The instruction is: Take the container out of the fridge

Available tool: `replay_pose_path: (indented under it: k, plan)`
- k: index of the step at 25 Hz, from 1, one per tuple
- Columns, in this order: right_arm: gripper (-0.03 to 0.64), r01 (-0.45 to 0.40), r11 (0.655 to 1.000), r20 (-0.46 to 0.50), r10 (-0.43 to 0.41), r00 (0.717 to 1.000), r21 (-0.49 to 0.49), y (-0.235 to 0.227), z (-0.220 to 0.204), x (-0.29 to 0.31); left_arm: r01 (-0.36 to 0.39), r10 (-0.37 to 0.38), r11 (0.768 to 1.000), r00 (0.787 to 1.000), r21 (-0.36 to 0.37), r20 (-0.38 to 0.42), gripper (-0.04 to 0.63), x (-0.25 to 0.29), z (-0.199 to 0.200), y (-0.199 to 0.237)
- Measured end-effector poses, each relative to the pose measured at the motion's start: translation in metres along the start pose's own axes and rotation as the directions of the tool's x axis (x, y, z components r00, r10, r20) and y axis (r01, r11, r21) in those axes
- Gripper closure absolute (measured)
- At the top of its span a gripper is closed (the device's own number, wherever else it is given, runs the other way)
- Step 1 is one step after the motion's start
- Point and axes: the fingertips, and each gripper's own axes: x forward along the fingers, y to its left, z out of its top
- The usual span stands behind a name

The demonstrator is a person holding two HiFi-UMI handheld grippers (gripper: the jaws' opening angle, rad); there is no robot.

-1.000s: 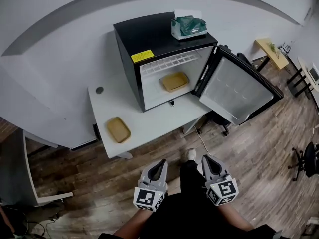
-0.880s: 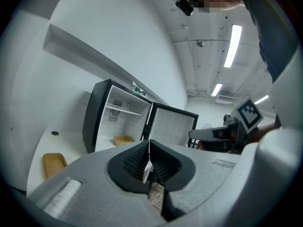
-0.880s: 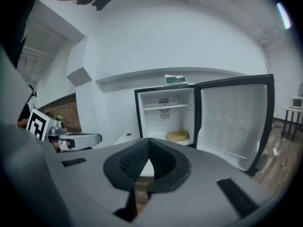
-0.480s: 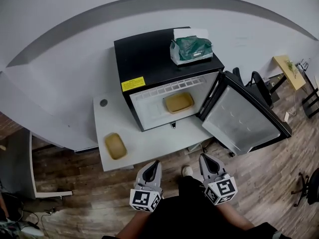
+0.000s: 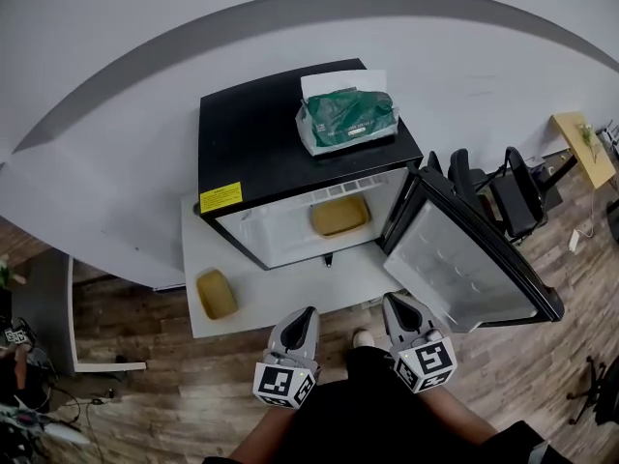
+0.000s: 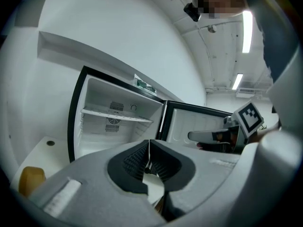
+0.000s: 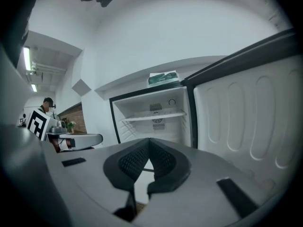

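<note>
A black mini fridge [image 5: 280, 138] stands on a white table [image 5: 280, 288] with its door [image 5: 464, 264] swung open to the right. A tan container [image 5: 339, 216] lies inside on the fridge floor. A second tan container [image 5: 216, 293] rests on the table's left end, also seen at the lower left of the left gripper view [image 6: 31, 178]. My left gripper [image 5: 303, 317] and right gripper [image 5: 394, 305] hang side by side just before the table's near edge, both shut and empty. Both gripper views look into the fridge [image 7: 154, 115], where the jaws hide the container.
A green tissue pack [image 5: 346, 119] sits on top of the fridge. A wire shelf [image 6: 116, 116] spans the fridge's upper part. Office chairs [image 5: 508, 191] stand beyond the open door, a small wooden table [image 5: 585, 148] at far right. Wood floor surrounds the table.
The view has drawn nearer to the fridge and now looks more steeply down on its top. Both grippers have kept shut, side by side, and come up to the table's near edge.
</note>
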Motion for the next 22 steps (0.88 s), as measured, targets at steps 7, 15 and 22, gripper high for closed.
replay_pose_path:
  k: [7,15,22]
  plan:
    - [0.617,-0.087,0.996,-0.022,0.088,0.996,0.029,-0.024,-0.008,0.014,-0.077,0.076,0.997,0.997,-0.029,-0.033,0.577,0.024,-0.010,-0.004]
    - [0.617,-0.129,0.992,-0.019,0.129,0.991,-0.010,-0.042,-0.004,0.033,-0.118,0.123,0.991,0.989,0.058,-0.081,0.577,0.051,-0.021,-0.005]
    - [0.617,-0.100,0.995,-0.011,0.100,0.995,-0.003,-0.045,0.008,0.039,-0.049,0.068,0.991,0.985,0.121,-0.156,0.577,0.106,-0.030,0.014]
